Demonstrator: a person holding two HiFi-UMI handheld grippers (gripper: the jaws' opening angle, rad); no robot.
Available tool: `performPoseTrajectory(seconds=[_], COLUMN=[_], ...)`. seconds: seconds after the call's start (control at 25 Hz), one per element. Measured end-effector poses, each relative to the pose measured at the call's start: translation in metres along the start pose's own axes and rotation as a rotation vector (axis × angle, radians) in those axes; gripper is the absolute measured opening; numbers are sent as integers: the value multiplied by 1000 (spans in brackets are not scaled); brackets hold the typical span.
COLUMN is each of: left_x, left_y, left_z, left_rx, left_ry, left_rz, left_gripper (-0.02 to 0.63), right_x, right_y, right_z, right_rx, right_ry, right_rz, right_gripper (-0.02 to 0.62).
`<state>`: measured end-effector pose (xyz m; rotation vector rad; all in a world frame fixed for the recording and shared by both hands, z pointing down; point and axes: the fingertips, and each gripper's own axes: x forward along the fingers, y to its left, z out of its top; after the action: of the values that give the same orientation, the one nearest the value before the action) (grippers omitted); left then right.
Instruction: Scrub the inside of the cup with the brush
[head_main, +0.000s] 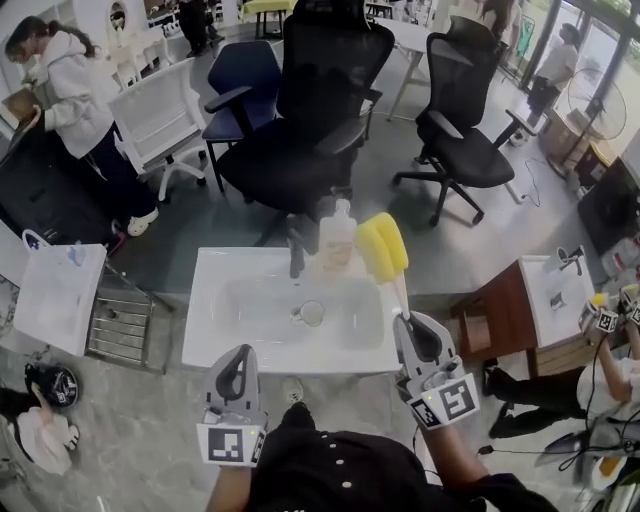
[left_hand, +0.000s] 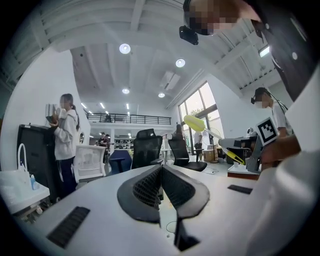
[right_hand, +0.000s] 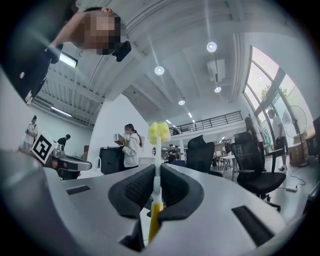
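From the head view, my left gripper (head_main: 239, 352) hangs just short of the near edge of the white sink (head_main: 215, 345), and my right gripper (head_main: 408, 318) sits at the sink's near right corner. The right one carries the brush (head_main: 384, 248). Its long axis runs away from me, from the jaws across the sink's right end. The yellow sponge head is at the far end, leaning a little to the left and pointing towards the black office chairs (head_main: 320, 110). The cup (head_main: 311, 313), small and clear, sits in the basin near the middle, well apart from the sponge head and from both tools. A pale bottle (head_main: 337, 236) and a dark tap (head_main: 296, 252) stand at the back rim, with the bottle just beside the sponge head. In the left gripper view my jaws are pressed together with nothing between them. Off to the right, the brush slants up and to the left from the other tool, yellow head uppermost. In the right gripper view my jaws pinch the brush by its handle. The thin white shaft rises straight up between the pads to the yellow head, and the yellow grip end hangs below them.
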<state>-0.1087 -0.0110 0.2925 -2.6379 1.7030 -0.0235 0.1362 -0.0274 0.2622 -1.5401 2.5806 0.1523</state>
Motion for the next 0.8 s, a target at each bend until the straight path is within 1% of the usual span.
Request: performPoseTrajectory(seconds=[0.08,0.12,0.24,0.36,0.48,0.6,0.68,0.8], left_x=[15,22,47,69,85,100,111,127], left_y=[15,22,38,52,67,80,85,87], left_z=[-1,-1,4,4,1,-6,-4,-11], left_rx=[31,33,-9,22,4,16,-10,-8], left_ry=[3,0,-7,-1,-3,12,18,38], left_rz=[-19,-26,-35,-59,-79,-116,-135,-180], left_gripper=[29,29,29,29,29,29,29,29], right_x=[21,30,55,77,95,110,121,134], right_y=[0,-1,-9,-17,-15,-13,-12,-14], right_z=[-2,-4,-7,-9,-16,-19,-20,-22], right_rx=[-2,-3,-3,-4,-8,-23,-41,-70], right_ry=[-3,-2,3,8,19,26,34,52], right_rz=[-5,-8,-23,-34,-40,-43,-35,-16], right_gripper=[41,41,41,41,41,41,41,41])
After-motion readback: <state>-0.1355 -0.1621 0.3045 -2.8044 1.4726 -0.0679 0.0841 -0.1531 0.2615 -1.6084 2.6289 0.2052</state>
